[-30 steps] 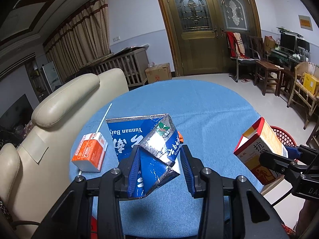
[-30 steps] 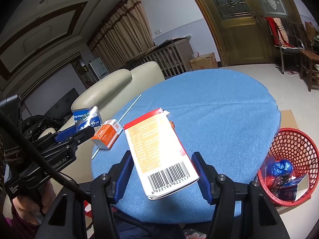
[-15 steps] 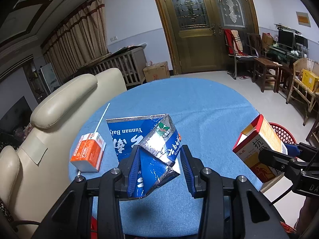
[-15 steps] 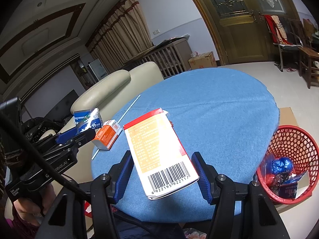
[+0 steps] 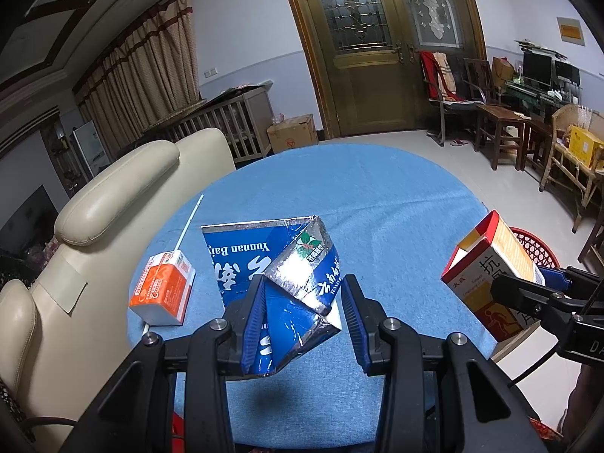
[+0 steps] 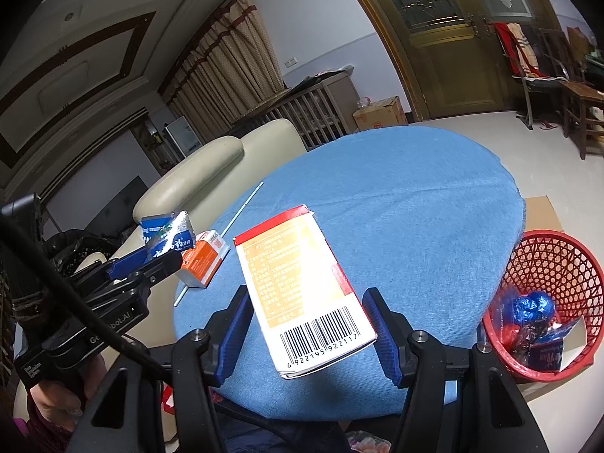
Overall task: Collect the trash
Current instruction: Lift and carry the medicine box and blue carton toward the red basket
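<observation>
My left gripper (image 5: 302, 321) is shut on a crumpled blue and silver carton (image 5: 287, 275) and holds it above the near part of the round blue table (image 5: 358, 188). My right gripper (image 6: 307, 324) is shut on a red, orange and white medicine box (image 6: 302, 290), held above the table's near right edge; the box also shows in the left wrist view (image 5: 490, 260). An orange and white drink carton (image 5: 162, 290) and a white straw (image 5: 188, 222) lie on the table at the left. The red mesh trash basket (image 6: 555, 264) stands on the floor at the right and holds blue wrappers.
A cream leather sofa (image 5: 113, 204) stands against the table's left side. A flat cardboard sheet (image 6: 540, 211) lies under the basket. Wooden chairs (image 5: 498, 128) and a desk stand at the far right, a wooden door (image 5: 381, 56) at the back.
Both grippers have kept their loads. The views have shifted only slightly; the red basket sits a little lower and nearer in the right wrist view.
</observation>
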